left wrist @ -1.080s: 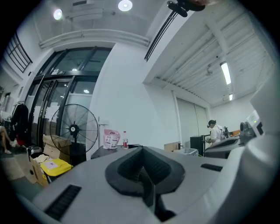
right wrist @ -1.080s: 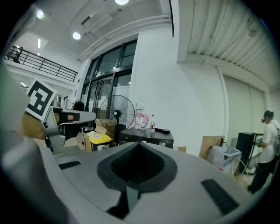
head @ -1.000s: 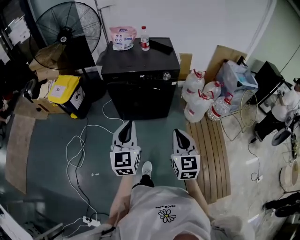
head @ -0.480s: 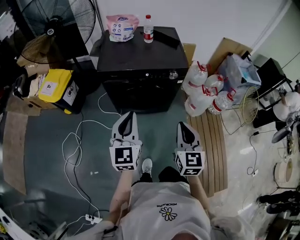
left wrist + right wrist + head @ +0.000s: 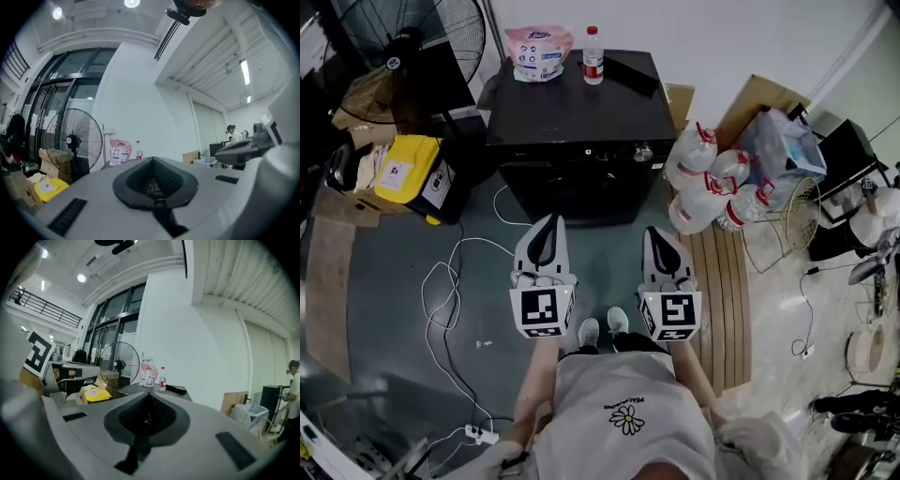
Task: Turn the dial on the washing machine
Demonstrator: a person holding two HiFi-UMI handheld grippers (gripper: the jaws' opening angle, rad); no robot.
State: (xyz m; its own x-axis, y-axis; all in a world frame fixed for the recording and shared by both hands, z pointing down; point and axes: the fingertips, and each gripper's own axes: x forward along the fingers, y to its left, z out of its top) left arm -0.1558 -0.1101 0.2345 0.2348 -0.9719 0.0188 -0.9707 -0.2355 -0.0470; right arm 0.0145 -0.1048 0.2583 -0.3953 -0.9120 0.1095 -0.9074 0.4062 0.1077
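Straight ahead against the white wall, black washing machine with its silver dial at the right end of the front panel, a pink pouch and a clear bottle standing on the lid. Well short of it, over the grey floor, left gripper and right gripper side by side, tips toward the machine, jaws of each pressed together on nothing. Right of the machine, a cluster of large water jugs; left of it, a yellow box.
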